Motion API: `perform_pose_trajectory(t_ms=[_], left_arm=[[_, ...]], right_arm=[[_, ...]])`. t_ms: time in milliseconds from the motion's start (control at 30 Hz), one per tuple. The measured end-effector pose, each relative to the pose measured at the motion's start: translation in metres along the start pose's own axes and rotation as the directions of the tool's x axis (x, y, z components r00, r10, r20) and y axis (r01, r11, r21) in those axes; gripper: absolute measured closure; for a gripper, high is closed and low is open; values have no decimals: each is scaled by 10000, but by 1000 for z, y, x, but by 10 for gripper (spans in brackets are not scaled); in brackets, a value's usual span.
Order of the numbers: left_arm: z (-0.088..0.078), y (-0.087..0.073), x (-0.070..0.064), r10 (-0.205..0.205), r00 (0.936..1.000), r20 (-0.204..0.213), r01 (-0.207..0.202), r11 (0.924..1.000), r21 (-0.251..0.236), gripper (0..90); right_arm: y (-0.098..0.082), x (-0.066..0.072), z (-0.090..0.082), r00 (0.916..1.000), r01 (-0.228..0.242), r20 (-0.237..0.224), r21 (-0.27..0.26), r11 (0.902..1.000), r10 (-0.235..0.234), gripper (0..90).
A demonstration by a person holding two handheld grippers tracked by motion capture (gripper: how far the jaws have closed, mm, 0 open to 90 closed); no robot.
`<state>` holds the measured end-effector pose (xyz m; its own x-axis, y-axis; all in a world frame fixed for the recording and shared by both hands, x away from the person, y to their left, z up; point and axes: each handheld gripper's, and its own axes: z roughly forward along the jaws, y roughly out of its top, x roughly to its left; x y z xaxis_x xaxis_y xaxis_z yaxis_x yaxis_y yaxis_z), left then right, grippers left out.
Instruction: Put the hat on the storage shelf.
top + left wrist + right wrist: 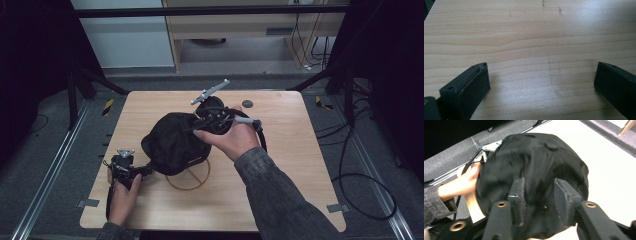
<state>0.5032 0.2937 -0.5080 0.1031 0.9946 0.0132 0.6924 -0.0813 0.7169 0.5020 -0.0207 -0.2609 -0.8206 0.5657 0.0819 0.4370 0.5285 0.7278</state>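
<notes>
At mid-table, your right gripper (537, 195), jaws part-open against its crown, sits directly beside the black cap (172, 142); your left gripper (145, 171) stands open, empty, by its near-left edge.

I can't tell whether my right gripper (537, 200) pinches the cap (534, 170); its fabric blurs there. The cap hides most of the ring (192, 181).
</notes>
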Motion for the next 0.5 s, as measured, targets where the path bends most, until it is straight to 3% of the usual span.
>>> perform_pose_trajectory(t_ms=[500], left_arm=[[0,0,0,7,10000,1,-7,10000,2,0]], right_arm=[[-2,-1,-12,9996,-252,-95,-211,9995,250,508]])
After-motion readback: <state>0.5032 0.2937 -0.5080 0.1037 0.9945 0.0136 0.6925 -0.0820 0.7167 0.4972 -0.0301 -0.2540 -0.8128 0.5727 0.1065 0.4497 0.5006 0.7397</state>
